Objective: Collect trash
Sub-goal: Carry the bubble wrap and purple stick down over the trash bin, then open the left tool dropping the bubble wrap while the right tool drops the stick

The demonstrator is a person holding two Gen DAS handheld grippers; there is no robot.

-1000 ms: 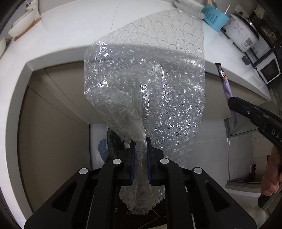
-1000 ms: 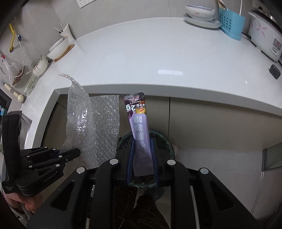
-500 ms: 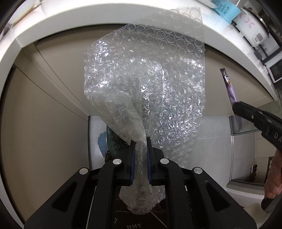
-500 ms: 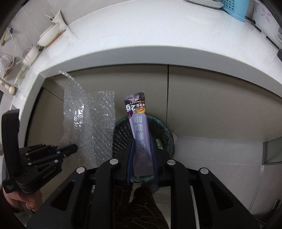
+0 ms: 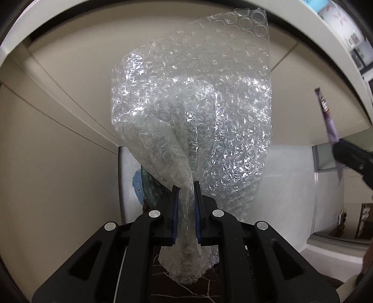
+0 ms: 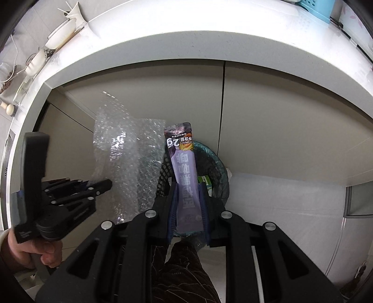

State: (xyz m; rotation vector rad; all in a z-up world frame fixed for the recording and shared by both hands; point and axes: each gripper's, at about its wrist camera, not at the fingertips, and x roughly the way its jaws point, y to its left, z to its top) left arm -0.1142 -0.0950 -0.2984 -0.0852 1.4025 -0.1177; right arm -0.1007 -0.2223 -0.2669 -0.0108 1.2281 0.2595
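Bin (image 6: 216, 167) on floor before cabinets; bubble wrap (image 6: 130, 163) left of sachet (image 6: 184, 172).

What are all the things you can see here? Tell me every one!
clear bubble wrap sheet: one, see-through, pinched in the left tool, sticking up
purple snack sachet: one, purple with an orange picture, pinched in the right tool
dark mesh waste bin: one, dark green-black, on the floor under the counter, some rubbish inside
white countertop: one, white, above beige cupboard doors
white dishes: a few, white, back left of the counter
blue basket: one, blue, back right of the counter
left tool: one, black, shut on the wrap
right tool: one, black, shut on the sachet
hand: one, holding the left tool's handle
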